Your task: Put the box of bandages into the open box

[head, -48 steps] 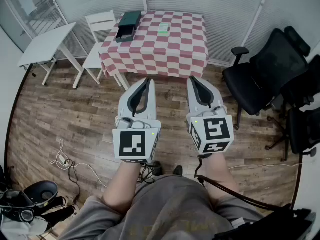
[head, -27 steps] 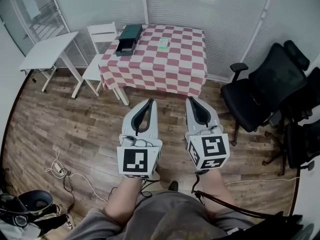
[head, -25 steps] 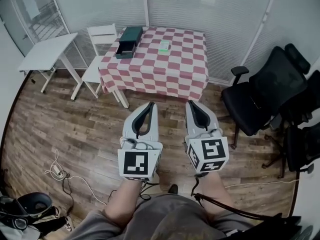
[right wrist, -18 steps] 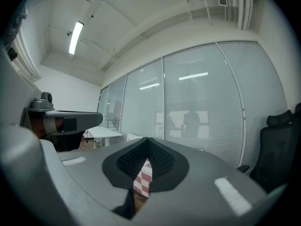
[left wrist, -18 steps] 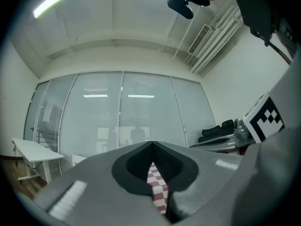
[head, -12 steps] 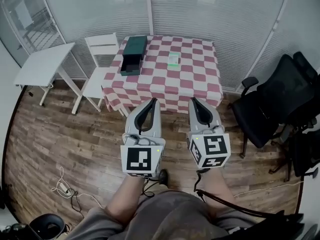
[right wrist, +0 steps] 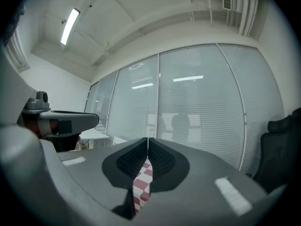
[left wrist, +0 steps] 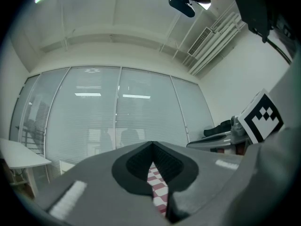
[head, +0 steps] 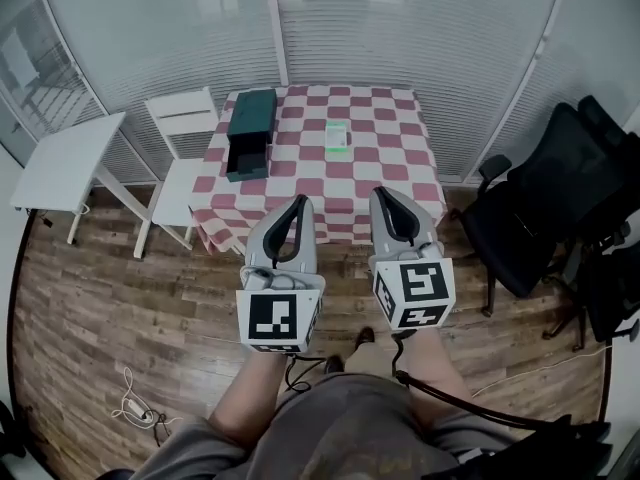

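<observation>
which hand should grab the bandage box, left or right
Right, narrowly. The bandage box lies ahead between left gripper and right gripper, but the open box sits further left, on the left gripper's side. Both are shut, empty, short of the table.

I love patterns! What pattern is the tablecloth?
The tablecloth has red-and-white checks, clearest in the head view.

Blinds (head: 400,28) are covering the glass wall. A checked table (head: 400,158), white chair (head: 180,118) and white table (head: 60,163) are standing on wood floor (head: 120,298); black chairs (head: 545,188) are sitting right; a ceiling light (right wrist: 69,26) is glowing.
</observation>
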`<state>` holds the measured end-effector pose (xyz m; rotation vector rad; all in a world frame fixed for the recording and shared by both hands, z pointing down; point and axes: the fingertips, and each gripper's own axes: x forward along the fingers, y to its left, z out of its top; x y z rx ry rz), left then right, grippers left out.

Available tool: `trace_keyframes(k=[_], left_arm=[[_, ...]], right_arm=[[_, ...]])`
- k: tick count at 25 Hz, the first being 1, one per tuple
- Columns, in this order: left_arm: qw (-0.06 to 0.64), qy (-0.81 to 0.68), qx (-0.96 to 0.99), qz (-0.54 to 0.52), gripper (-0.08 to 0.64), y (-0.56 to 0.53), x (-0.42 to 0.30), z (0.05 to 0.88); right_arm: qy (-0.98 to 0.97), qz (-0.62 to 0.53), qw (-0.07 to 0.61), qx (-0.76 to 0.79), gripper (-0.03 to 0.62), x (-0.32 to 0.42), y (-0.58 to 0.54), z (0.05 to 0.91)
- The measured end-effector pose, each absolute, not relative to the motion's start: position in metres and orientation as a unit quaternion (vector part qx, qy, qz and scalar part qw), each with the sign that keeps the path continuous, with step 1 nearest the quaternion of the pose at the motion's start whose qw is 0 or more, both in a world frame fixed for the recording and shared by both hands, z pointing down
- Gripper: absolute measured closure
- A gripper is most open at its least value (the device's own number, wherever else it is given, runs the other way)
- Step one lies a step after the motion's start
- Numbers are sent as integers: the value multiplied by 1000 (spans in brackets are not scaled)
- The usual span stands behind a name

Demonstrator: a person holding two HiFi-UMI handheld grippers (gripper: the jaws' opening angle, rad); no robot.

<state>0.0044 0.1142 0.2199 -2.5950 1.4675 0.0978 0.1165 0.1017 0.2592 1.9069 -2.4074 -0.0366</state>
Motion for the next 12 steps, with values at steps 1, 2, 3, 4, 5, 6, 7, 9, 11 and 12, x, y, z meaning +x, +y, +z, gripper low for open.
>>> trace_keyframes(k=[1,2,3,4,5,6,7,9,11,12], left_arm=[[74,488,-869,30,560,106,7,223],[69,486,-871,27,560,98,10,227],[66,484,-872,25,560,89,14,231],[64,481,-874,22,560,79,18,236],[63,479,-875,19,560,68,23,241],[64,477,-876,16,560,56,28,245],[67,475,-877,15,560,45,32,249],[73,472,-879,12,560,21,42,253],[72,471,-879,7,560,-6,51,257],[71,471,-879,5,560,-20,55,259]], right_arm=[[-782,-9,37,623,557,119,94,262],[-780,-5,38,625,557,122,87,266],[-778,-2,40,626,557,126,79,270],[-777,2,40,628,555,130,69,274],[-776,6,41,629,555,133,59,278],[-775,9,41,630,554,137,48,283],[-775,13,41,631,554,140,36,288],[-774,21,42,631,551,148,10,299],[-774,28,43,631,548,156,-18,306],[-774,31,43,631,548,160,-32,308]])
